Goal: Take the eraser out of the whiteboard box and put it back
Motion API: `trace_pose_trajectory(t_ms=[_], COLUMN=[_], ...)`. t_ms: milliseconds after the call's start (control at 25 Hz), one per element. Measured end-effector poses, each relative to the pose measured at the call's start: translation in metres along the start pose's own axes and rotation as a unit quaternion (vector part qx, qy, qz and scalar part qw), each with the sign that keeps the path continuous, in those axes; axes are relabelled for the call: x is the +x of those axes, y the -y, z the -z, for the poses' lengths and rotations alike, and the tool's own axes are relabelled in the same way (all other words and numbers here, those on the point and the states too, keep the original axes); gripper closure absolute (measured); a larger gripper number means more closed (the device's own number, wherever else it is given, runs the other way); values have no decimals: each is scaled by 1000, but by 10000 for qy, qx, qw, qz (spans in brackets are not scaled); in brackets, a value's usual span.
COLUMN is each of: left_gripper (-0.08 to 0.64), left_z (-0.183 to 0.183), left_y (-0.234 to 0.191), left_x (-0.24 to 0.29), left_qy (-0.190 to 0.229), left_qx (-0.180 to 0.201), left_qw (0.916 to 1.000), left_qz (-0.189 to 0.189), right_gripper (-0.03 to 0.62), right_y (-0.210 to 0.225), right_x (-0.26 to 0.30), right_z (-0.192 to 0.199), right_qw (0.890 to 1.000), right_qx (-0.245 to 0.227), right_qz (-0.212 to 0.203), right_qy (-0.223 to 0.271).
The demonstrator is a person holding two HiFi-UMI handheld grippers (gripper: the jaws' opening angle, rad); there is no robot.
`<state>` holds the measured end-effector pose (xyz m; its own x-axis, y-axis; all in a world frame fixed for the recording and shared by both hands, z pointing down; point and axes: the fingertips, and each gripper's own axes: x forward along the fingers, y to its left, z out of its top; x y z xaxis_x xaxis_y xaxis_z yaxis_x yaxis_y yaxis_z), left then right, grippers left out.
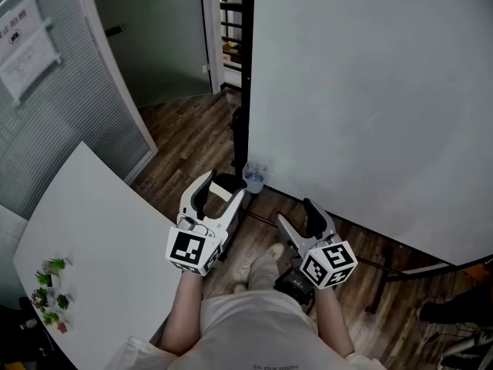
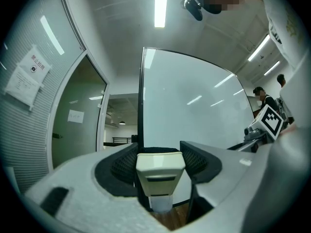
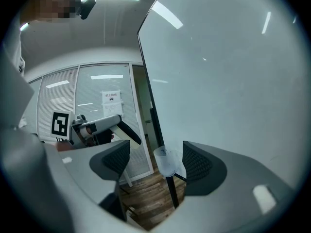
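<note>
- The left claw (image 2: 160, 153) is gripping the cream eraser (image 2: 160, 171), holding it near the translucent whiteboard box (image 1: 254, 178) at the whiteboard's (image 1: 370, 91) lower corner.
- The right claw (image 3: 155, 162) is standing open, holding nothing.

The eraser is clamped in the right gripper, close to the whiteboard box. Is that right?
No. The eraser is clamped in the left gripper, close to the whiteboard box; the left gripper view shows it between the fingers. The right gripper is open.
</note>
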<state>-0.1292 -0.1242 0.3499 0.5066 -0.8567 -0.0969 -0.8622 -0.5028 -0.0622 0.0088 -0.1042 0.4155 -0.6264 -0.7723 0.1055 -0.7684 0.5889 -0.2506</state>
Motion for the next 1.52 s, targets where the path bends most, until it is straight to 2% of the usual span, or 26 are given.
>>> trace_pose_trajectory(t_ms=[760,1520], left_gripper=[293,293], left_z=[3,16], left_y=[-7,0], left_x=[0,33], left_qy=[4,-75], left_qx=[-9,-54], left_qw=[10000,10000], left_qz=[-73,0], right_gripper=[250,250], right_y=[4,30], right_x=[1,1], right_z=[6,12], right_qw=[9999,9996], right_qx=[47,206], right_qz=[64,101], right_qy=[-69,-168])
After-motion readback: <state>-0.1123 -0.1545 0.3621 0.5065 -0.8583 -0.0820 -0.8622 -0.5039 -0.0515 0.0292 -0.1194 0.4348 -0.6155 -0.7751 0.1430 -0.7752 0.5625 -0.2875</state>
